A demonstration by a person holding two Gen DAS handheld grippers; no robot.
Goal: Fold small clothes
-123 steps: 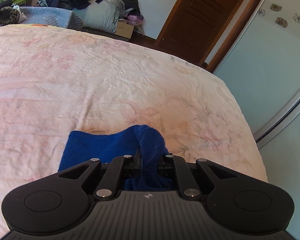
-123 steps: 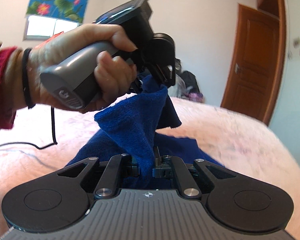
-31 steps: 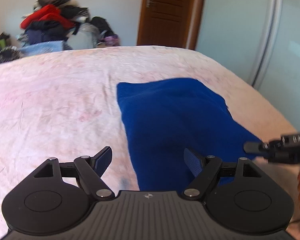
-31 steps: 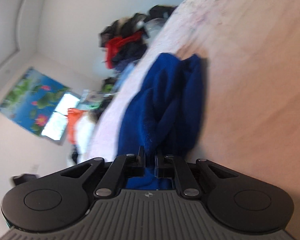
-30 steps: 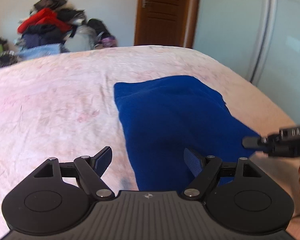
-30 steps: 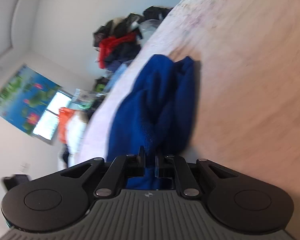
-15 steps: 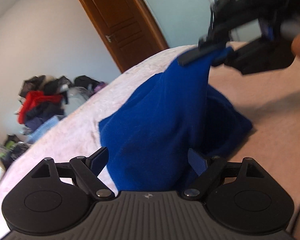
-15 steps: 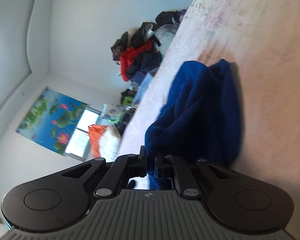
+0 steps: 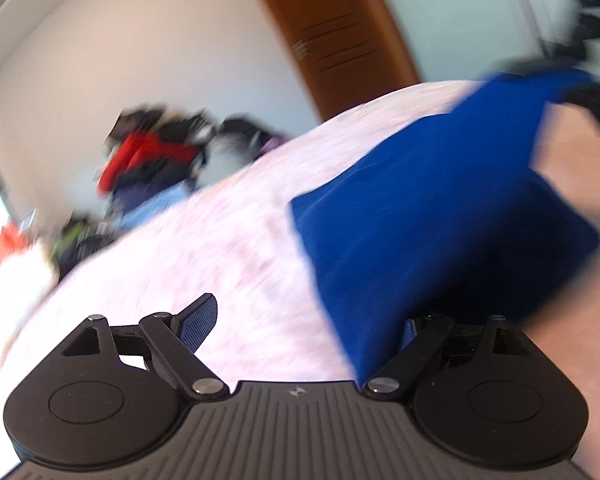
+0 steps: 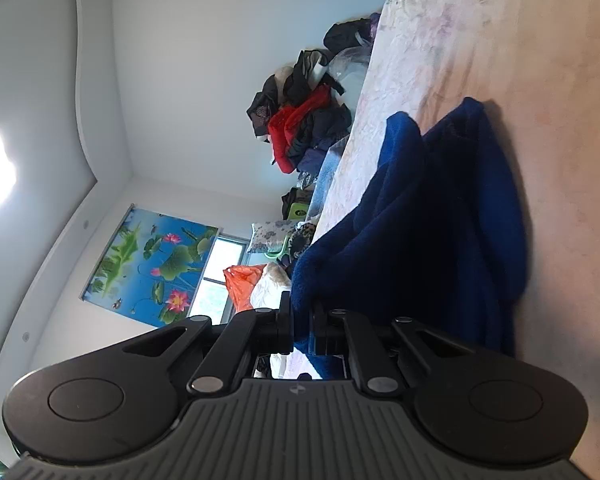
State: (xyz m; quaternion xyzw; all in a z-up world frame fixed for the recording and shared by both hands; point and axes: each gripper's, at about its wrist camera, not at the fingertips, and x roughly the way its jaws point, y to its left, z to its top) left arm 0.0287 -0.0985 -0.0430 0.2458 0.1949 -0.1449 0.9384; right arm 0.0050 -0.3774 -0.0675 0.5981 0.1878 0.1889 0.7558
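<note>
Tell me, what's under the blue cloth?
The pink flowery bedspread lies under the blue cloth, whose corner the right gripper pinches and lifts. Whatever sits beneath its bunched folds is hidden.

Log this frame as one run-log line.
step: fold | right gripper: shut on blue garment, edge lifted | left gripper: open, beside garment | surface: pink bedspread | left view blurred

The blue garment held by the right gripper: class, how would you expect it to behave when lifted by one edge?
The blue garment probably flops: it sags in soft folds from the right gripper, shut on one edge. Its fuzzy, thick-looking surface suggests it grips rather than slips. It likely drags across the bed sheet rather than sliding stiffly.
</note>
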